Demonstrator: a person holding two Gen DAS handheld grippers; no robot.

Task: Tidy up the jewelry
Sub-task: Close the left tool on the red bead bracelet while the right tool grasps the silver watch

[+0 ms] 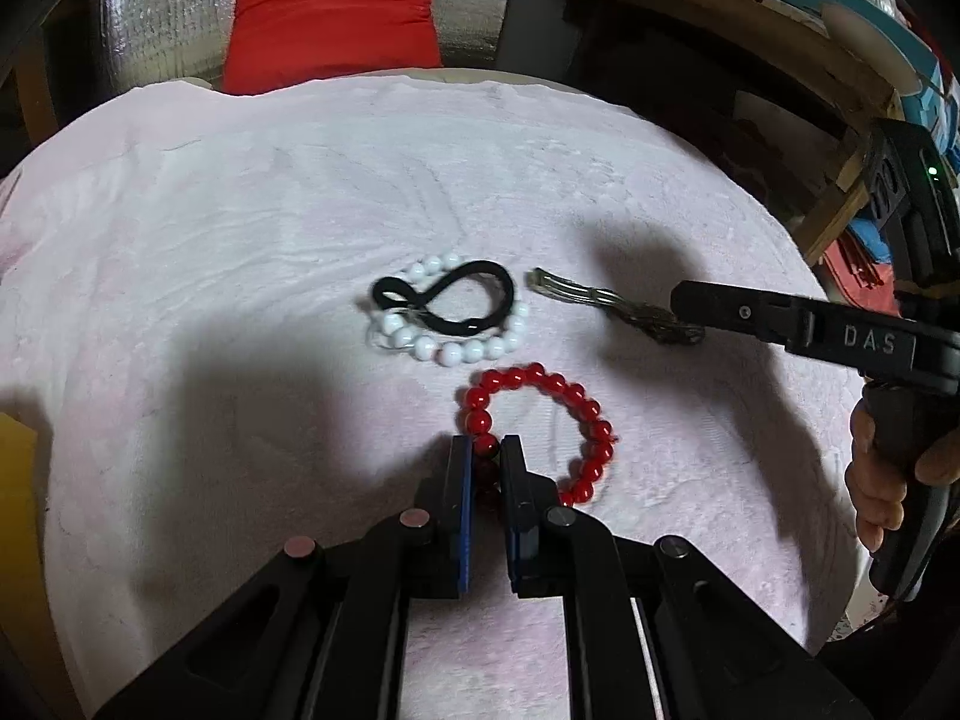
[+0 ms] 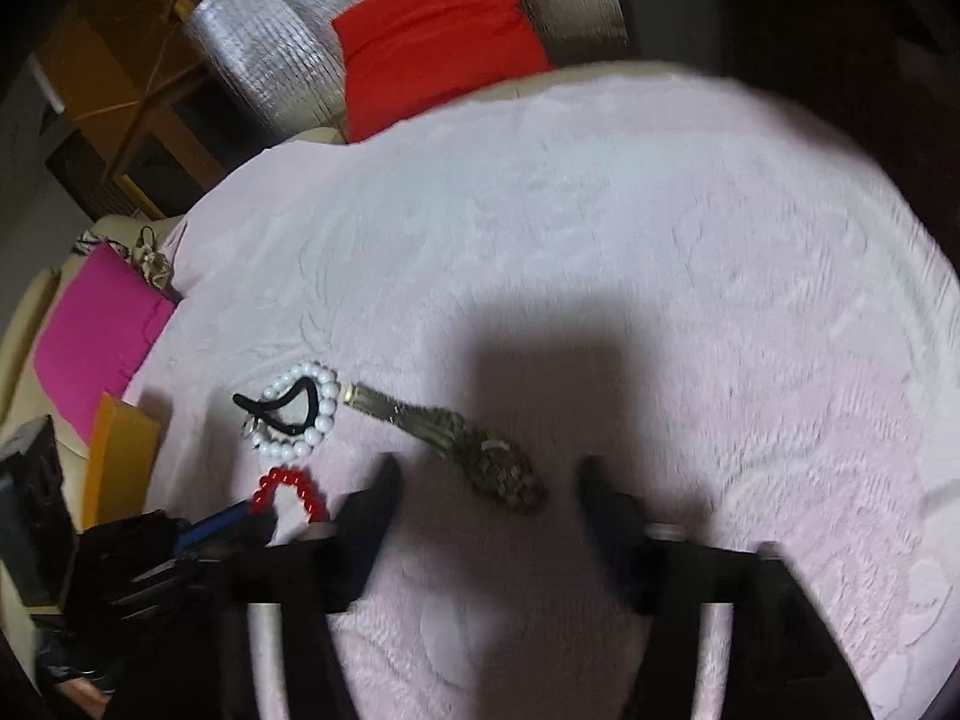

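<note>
Left gripper point(image 1: 486, 450) nearest, jaws clenched on a bead of the red bead bracelet point(image 1: 540, 432), which lies on the pink towel point(image 1: 240, 210); right gripper point(image 2: 486, 474) jaws released and spread, nothing pinched, metal watch point(image 2: 474, 450) lying on the towel between its fingertips, blurred. Just beyond the red one, white bead bracelet point(image 1: 447, 324) with black hair tie point(image 1: 444, 300) looped on top; watch just right of those. Far edge: red cushion point(image 1: 330, 12) against silver foil sheet point(image 1: 150, 18).
</note>
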